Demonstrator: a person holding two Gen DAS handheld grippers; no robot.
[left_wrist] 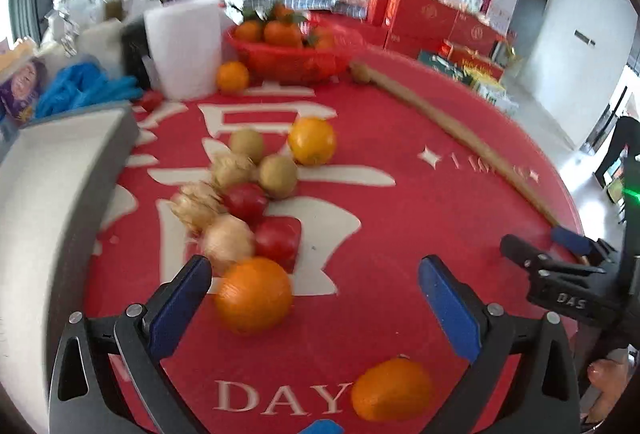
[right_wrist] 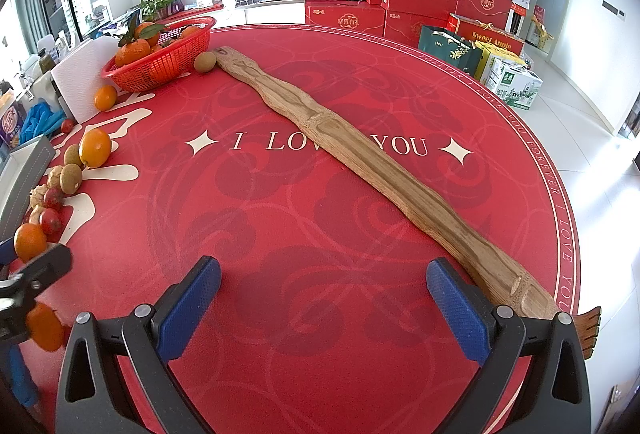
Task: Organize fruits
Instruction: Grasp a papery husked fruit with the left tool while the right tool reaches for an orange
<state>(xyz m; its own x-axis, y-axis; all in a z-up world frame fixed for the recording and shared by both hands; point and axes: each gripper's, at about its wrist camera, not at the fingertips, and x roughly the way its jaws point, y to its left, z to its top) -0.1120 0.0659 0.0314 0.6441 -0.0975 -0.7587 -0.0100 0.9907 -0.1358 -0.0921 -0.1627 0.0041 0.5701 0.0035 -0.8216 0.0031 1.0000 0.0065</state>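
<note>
Two grippers hang released over the red surface (right_wrist: 320, 234): the left gripper (left_wrist: 316, 294) beside an orange (left_wrist: 253, 295) ending a fruit row, the right gripper (right_wrist: 324, 298) near a wooden board (right_wrist: 360, 154).

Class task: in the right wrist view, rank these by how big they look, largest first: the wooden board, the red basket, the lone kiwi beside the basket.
1. Wooden board, longest by far, crossing the table.
2. Red basket.
3. Kiwi, smallest.
The basket and kiwi sit equally far away, so their order is sound.
</note>
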